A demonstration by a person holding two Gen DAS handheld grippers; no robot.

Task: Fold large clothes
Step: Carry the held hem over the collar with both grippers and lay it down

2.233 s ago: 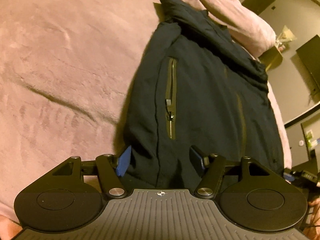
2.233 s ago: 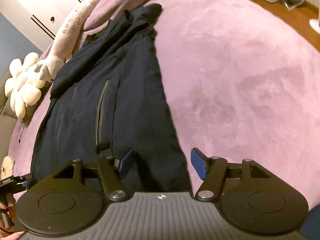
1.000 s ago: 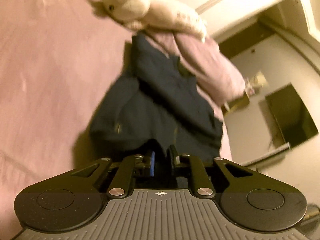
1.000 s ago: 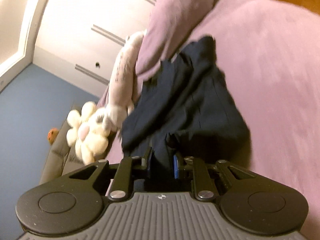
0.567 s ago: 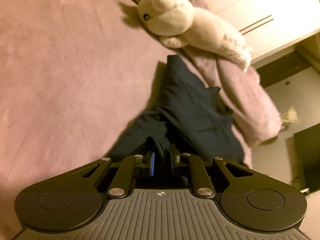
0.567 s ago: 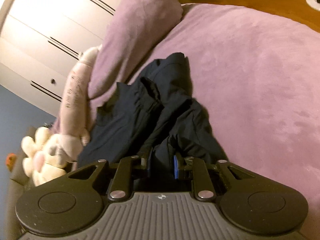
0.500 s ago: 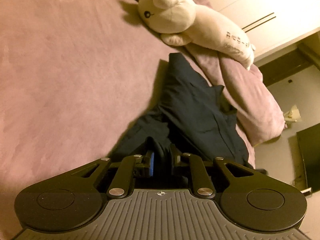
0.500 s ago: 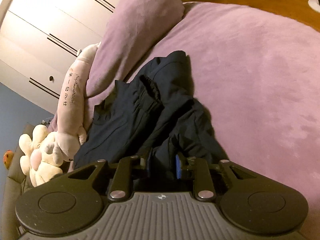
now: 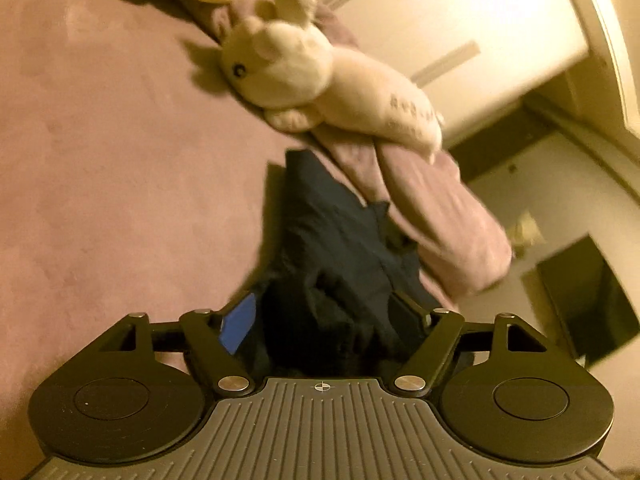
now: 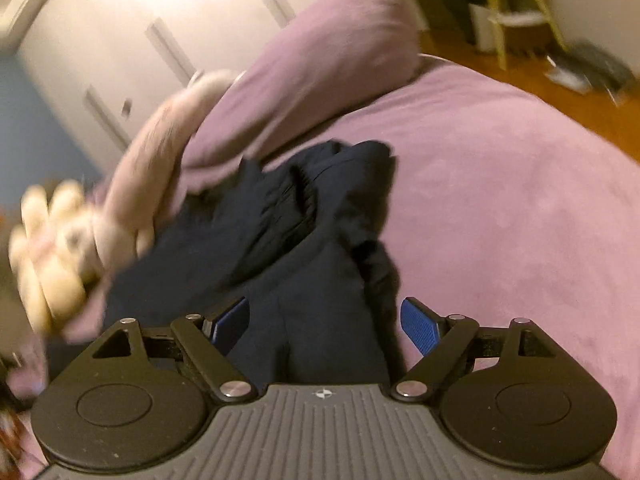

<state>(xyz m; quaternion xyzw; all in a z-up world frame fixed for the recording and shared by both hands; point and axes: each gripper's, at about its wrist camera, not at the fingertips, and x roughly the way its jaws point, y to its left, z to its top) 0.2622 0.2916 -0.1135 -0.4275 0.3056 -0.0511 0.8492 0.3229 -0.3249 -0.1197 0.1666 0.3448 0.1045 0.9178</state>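
Note:
A dark navy jacket point(image 9: 332, 248) lies bunched and folded over on the pink bed cover point(image 9: 120, 184), its far end against the pillow. My left gripper point(image 9: 324, 316) is open, its blue pads apart on either side of the jacket's near fold. In the right wrist view the jacket point(image 10: 304, 240) lies the same way and my right gripper point(image 10: 324, 324) is open over its near edge, with cloth between the spread pads but not held.
A cream plush rabbit point(image 9: 320, 84) lies on a purple pillow point(image 10: 312, 76) just behind the jacket. White wardrobe doors point(image 10: 120, 40) stand behind. A wooden floor with a yellow stool point(image 10: 516, 20) lies beyond the bed point(image 10: 520, 200). A dark screen point(image 9: 588, 300) is at right.
Both grippers held the jacket's lower hem, carried it toward the pillow and have now opened, releasing the cloth on the upper half. Both views are blurred by motion.

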